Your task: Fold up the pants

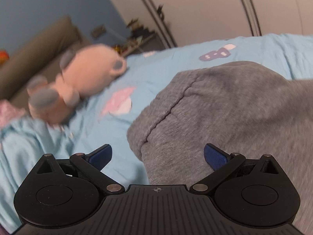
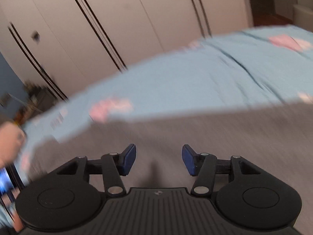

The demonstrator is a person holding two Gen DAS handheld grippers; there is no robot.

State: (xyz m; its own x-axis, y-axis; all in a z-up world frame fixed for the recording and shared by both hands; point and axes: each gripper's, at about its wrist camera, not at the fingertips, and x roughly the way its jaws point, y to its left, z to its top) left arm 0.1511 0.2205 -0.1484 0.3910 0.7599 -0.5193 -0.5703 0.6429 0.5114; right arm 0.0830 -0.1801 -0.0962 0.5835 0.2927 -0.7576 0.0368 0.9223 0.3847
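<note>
A bed covered by a light blue sheet (image 1: 166, 74) with pink and purple patches fills most of both views. Behind it, from 10 to 2 o'clock, stands a pale wardrobe (image 2: 127, 19) with dark vertical lines between its doors.

The grey pants (image 1: 225, 113) lie on the sheet. In the left wrist view they take up the area from 2 to 5 o'clock, bunched into a mound, with a ribbed band and its seam running down toward 6 o'clock. In the right wrist view the pants (image 2: 195, 129) spread flat across the lower half, blurred, their far edge crossing from 8 to 3 o'clock against the blue sheet.

A pink plush toy (image 1: 78, 86) with grey ears and paws sits on the sheet at 9 o'clock in the left wrist view, well apart from the pants. A brown headboard or cushion (image 1: 39, 49) rises behind it at 10 o'clock, and a cluttered small table (image 1: 137, 37) stands near 11 o'clock.

The left gripper (image 1: 157, 157) has its blue pads spread wide; the pants' band lies between them, but neither pad presses on it. The right gripper (image 2: 158, 160) is released too, its pads apart above the grey cloth with nothing pinched.
</note>
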